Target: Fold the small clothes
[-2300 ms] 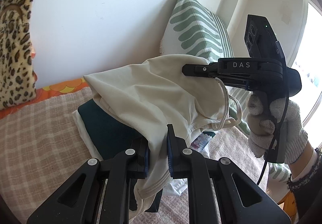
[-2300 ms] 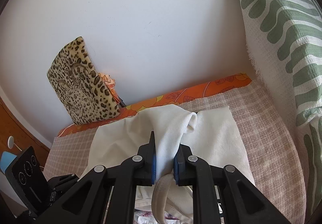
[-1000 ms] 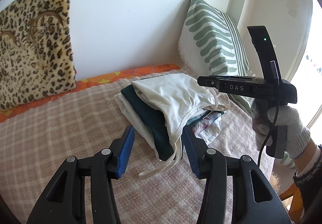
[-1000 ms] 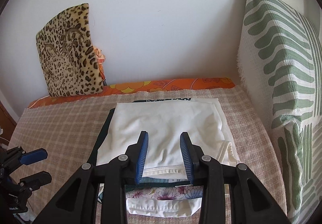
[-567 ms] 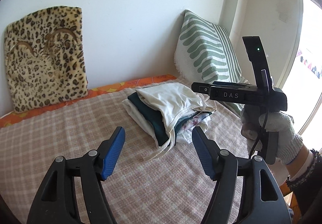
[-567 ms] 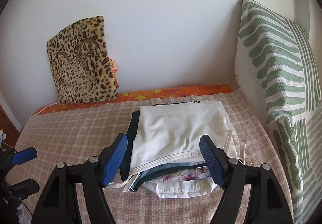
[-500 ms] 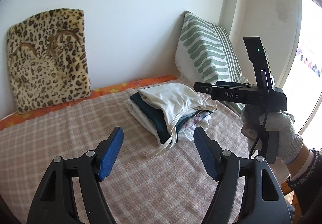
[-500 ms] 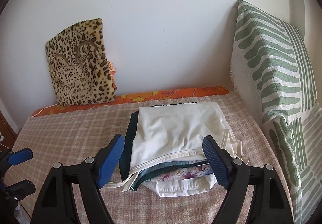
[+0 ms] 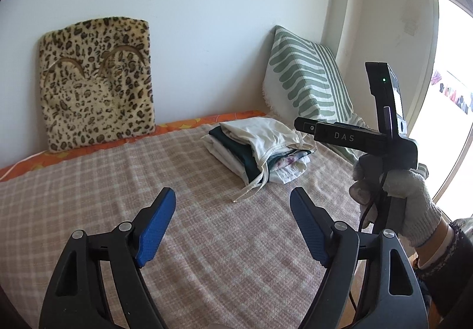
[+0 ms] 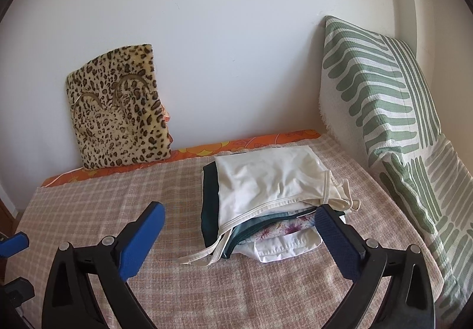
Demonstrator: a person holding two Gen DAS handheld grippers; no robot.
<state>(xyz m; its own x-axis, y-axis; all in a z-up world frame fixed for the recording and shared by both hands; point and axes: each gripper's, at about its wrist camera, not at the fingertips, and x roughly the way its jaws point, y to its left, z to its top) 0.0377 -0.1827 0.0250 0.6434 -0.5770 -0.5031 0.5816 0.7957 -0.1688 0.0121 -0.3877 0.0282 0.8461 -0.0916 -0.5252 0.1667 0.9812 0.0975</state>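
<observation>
A stack of folded small clothes (image 10: 266, 199) lies on the checked bed cover, with a cream garment (image 10: 269, 178) on top, dark green, floral and white pieces under it. A cream strap (image 10: 201, 255) trails off the front. The stack also shows in the left wrist view (image 9: 260, 145). My left gripper (image 9: 232, 199) is open and empty, well back from the stack. My right gripper (image 10: 239, 219) is open and empty, just in front of the stack; it shows from the side in the left wrist view (image 9: 304, 126), held by a gloved hand (image 9: 399, 199).
A leopard-print cushion (image 10: 118, 110) leans on the white wall at the back left. A green-striped pillow (image 10: 381, 110) stands along the right side. An orange sheet edge (image 10: 236, 144) runs along the wall. The checked cover (image 9: 147, 175) spreads to the left of the stack.
Both grippers let go of the cream garment, which now lies on top of the stack. Both opened wide and pulled back from the stack.
</observation>
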